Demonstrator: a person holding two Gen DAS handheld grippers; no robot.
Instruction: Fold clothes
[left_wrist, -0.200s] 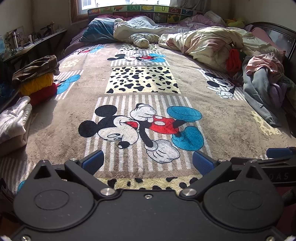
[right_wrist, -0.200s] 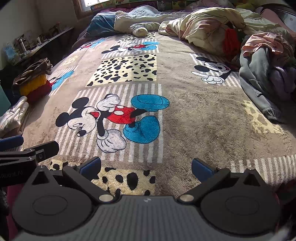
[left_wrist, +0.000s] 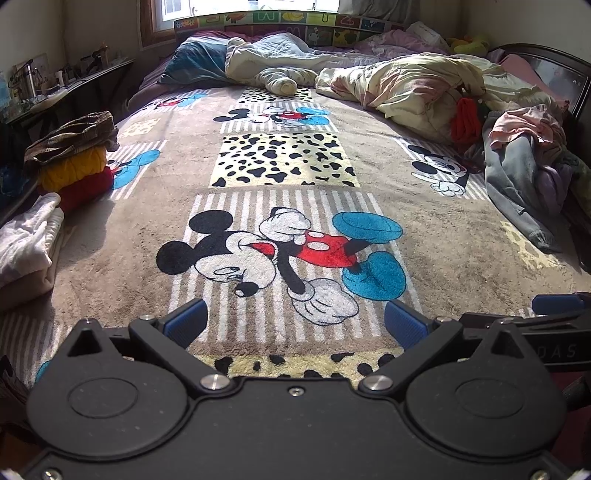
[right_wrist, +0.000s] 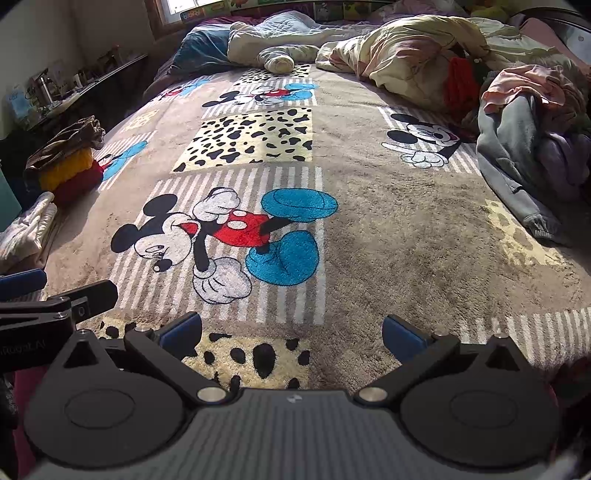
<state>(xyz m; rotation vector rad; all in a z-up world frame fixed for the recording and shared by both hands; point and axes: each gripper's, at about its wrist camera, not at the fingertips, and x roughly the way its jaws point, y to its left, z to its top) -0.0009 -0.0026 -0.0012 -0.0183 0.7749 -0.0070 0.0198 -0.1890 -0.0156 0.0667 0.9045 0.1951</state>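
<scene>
Both the left gripper (left_wrist: 295, 323) and right gripper (right_wrist: 291, 334) gape wide, holding nothing above the blanket (left_wrist: 424, 206); unfolded clothes (left_wrist: 524, 162) lie heaped right.

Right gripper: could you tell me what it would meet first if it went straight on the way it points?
Probably the blanket itself: the right gripper, jaws open and empty, points low over the bare plush patch. No clothing lies in that line; depth is uncertain.

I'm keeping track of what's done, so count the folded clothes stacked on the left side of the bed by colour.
Brown plaid: 1
Yellow: 1
Red: 1
White: 1
Cream, under the white one: 1
Total: 5 folded pieces, though more layers may be hidden.
</scene>
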